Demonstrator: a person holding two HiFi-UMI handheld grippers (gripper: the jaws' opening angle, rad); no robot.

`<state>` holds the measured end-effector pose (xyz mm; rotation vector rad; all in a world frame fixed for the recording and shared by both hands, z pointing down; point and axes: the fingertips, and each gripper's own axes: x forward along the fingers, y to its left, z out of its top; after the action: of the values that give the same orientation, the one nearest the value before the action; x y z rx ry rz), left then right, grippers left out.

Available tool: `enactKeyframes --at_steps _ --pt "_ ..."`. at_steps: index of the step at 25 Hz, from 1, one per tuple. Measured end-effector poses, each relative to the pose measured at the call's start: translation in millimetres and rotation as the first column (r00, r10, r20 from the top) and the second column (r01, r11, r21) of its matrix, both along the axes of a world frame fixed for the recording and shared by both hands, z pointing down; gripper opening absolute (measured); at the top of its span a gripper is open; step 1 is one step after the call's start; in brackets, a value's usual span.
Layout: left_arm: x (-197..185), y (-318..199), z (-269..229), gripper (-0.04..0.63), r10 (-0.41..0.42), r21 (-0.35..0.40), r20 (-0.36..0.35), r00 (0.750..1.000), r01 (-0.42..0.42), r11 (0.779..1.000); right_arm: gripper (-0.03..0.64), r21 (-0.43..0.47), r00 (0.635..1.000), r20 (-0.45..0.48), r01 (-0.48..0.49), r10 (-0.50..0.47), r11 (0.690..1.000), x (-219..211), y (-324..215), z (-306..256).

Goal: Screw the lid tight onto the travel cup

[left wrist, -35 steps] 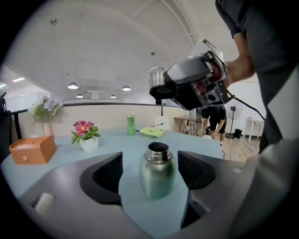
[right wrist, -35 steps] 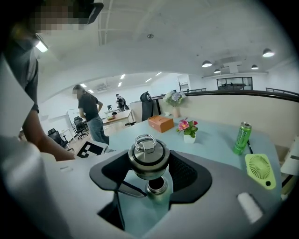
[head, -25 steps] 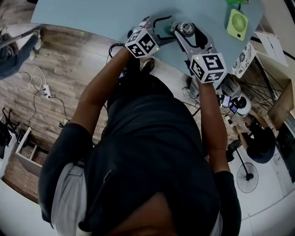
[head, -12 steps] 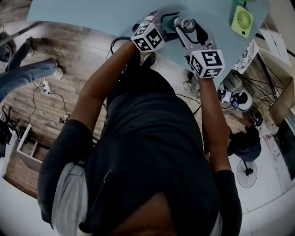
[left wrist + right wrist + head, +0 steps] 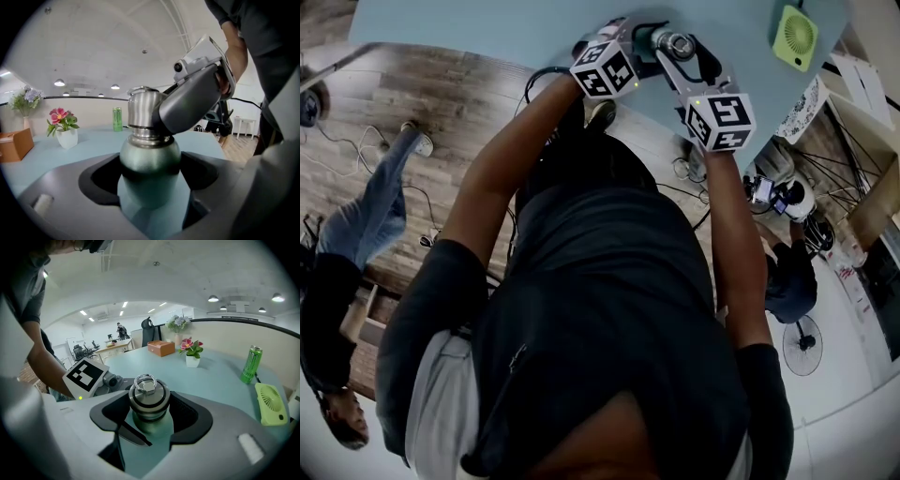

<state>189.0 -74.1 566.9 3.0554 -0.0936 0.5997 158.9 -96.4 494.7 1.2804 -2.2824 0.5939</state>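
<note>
A dark green travel cup (image 5: 149,161) stands upright on the light blue table (image 5: 487,28), near its front edge. My left gripper (image 5: 150,176) is shut on the cup's body, its dark pads on either side. A steel lid (image 5: 149,394) with a ring on top sits on the cup's neck. My right gripper (image 5: 149,420) is shut on that lid, reaching in from the right and above. In the head view the left gripper (image 5: 639,36) and the right gripper (image 5: 680,54) meet at the lid (image 5: 677,41); the cup's body is hidden there.
A green hand fan (image 5: 795,37) lies at the table's right end. Further back stand a green can (image 5: 250,364), a white pot of flowers (image 5: 192,356) and a brown box (image 5: 161,348). A person (image 5: 356,272) stands on the wooden floor at left.
Both grippers have stayed on the cup and shifted slightly up and right in the head view. The person on the floor has walked from the upper left toward the lower left.
</note>
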Motion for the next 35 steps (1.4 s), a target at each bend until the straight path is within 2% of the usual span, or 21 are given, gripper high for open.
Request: enactKeyframes --at_steps 9,13,17,20,21,22,23,24,27,28,29,32,35 --pt "8 -4 8 0.417 -0.008 -0.020 -0.004 1.000 0.008 1.000 0.265 -0.023 0.999 -0.015 0.036 -0.037 0.999 -2 -4 7" --pt "7 -5 7 0.417 -0.007 -0.024 -0.006 1.000 0.007 1.000 0.265 -0.061 0.998 -0.016 0.068 -0.069 0.996 -3 -3 9" --pt "7 -5 7 0.417 -0.009 -0.031 -0.009 1.000 0.009 0.999 0.267 -0.108 0.983 -0.066 0.161 -0.169 0.981 -3 4 9" --pt "7 -3 7 0.417 -0.003 -0.039 -0.013 1.000 0.002 0.999 0.276 -0.114 0.943 -0.155 0.278 -0.293 0.954 0 4 -5" --pt "8 -3 6 0.417 -0.001 -0.039 -0.014 1.000 0.000 0.999 0.281 -0.119 0.912 -0.200 0.341 -0.359 0.932 -1 3 -11" --pt "7 -3 6 0.417 0.001 -0.039 -0.014 1.000 -0.002 0.999 0.281 -0.133 0.862 -0.251 0.420 -0.440 0.898 -2 3 -17" --pt "7 -3 5 0.417 0.003 -0.039 -0.015 1.000 -0.004 0.999 0.281 -0.160 0.791 -0.300 0.510 -0.533 0.846 -4 4 -21" --pt "7 -3 5 0.417 0.005 -0.039 -0.015 1.000 -0.006 0.999 0.281 -0.200 0.698 -0.341 0.601 -0.630 0.774 -6 8 -23" --pt "7 -4 6 0.417 0.015 -0.040 -0.016 1.000 -0.016 0.999 0.281 -0.342 0.370 -0.391 0.792 -0.843 0.506 -10 22 -22" --pt "7 -4 6 0.417 0.019 -0.041 -0.016 1.000 -0.020 0.999 0.281 -0.377 0.282 -0.389 0.820 -0.877 0.431 -12 23 -21" --pt "7 -4 6 0.417 0.022 -0.042 -0.016 1.000 -0.023 0.999 0.281 -0.404 0.213 -0.383 0.837 -0.899 0.370 -13 23 -19" --pt "7 -4 5 0.417 0.027 -0.042 -0.015 1.000 -0.028 0.999 0.281 -0.468 0.063 -0.351 0.852 -0.934 0.234 -16 21 -14" --pt "6 -4 6 0.417 0.030 -0.043 -0.017 0.999 -0.030 0.999 0.276 -0.532 -0.062 -0.333 0.836 -0.941 0.133 -11 22 -4"
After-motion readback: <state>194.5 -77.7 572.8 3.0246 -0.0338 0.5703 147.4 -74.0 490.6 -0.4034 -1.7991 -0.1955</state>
